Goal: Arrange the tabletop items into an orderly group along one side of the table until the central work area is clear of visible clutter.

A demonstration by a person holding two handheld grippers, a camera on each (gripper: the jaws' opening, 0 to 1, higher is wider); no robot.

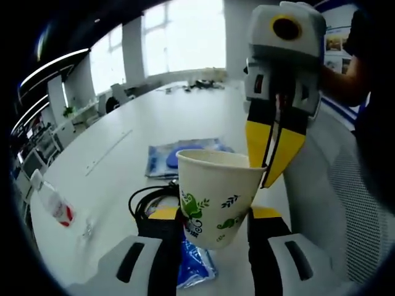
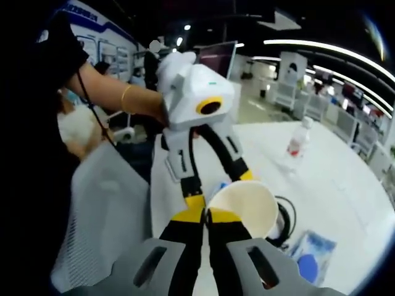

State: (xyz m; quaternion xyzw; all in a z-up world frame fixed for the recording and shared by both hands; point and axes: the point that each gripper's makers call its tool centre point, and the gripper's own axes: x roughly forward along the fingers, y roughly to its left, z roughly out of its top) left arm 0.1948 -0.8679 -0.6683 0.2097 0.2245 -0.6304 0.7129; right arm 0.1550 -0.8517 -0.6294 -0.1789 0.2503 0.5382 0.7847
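Above the white table (image 1: 123,142), in the left gripper view, our left gripper (image 1: 213,225) clamps a paper cup (image 1: 213,197); cable (image 1: 145,200), blue packets (image 1: 185,157) and bottle (image 1: 55,203) remain scattered. From the right gripper view, our right gripper (image 2: 206,217) pinches the cup's rim; tidying looks barely begun.

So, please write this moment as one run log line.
left gripper: shut on paper cup | right gripper: shut on cup rim | cup: above table
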